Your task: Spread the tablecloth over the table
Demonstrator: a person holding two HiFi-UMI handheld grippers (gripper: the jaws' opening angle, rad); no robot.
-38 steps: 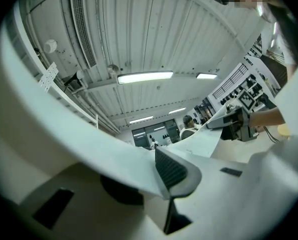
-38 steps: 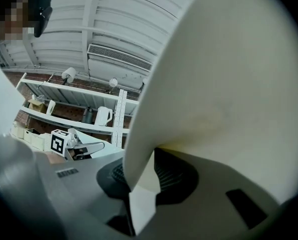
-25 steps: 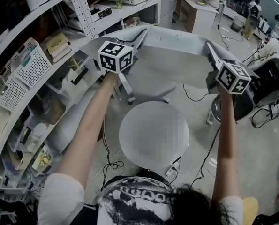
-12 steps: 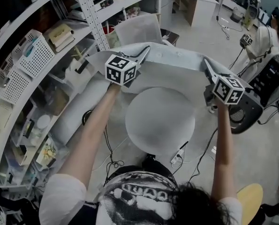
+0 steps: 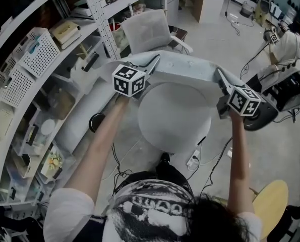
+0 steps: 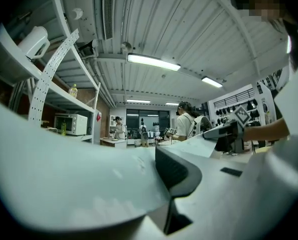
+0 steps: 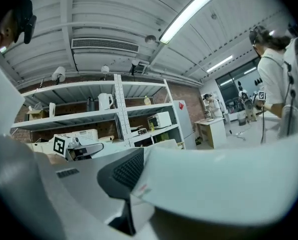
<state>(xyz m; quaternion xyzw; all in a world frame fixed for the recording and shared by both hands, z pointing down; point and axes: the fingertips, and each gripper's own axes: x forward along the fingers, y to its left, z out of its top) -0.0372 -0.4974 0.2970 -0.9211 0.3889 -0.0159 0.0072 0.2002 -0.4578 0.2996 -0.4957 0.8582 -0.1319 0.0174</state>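
A pale grey tablecloth (image 5: 187, 69) hangs stretched between my two grippers, over the far edge of the round white table (image 5: 175, 120). My left gripper (image 5: 152, 62) is shut on the cloth's left corner, and my right gripper (image 5: 221, 75) is shut on its right corner. In the left gripper view the tablecloth (image 6: 63, 169) covers one jaw and lies against the dark ribbed pad (image 6: 175, 170); the right gripper (image 6: 229, 134) shows across. In the right gripper view the tablecloth (image 7: 224, 179) runs off to the right from the jaws, with the left gripper (image 7: 73, 145) opposite.
Metal shelves (image 5: 34, 59) full of boxes and baskets line the left side. A white chair (image 5: 150, 29) stands beyond the table. A black machine (image 5: 281, 92) sits at the right, cables (image 5: 200, 155) trail on the floor, and a wooden stool (image 5: 271, 200) is near my right.
Both grippers have come down and towards me with the cloth held taut between them. The cloth's edge now sits low over the table's far rim.
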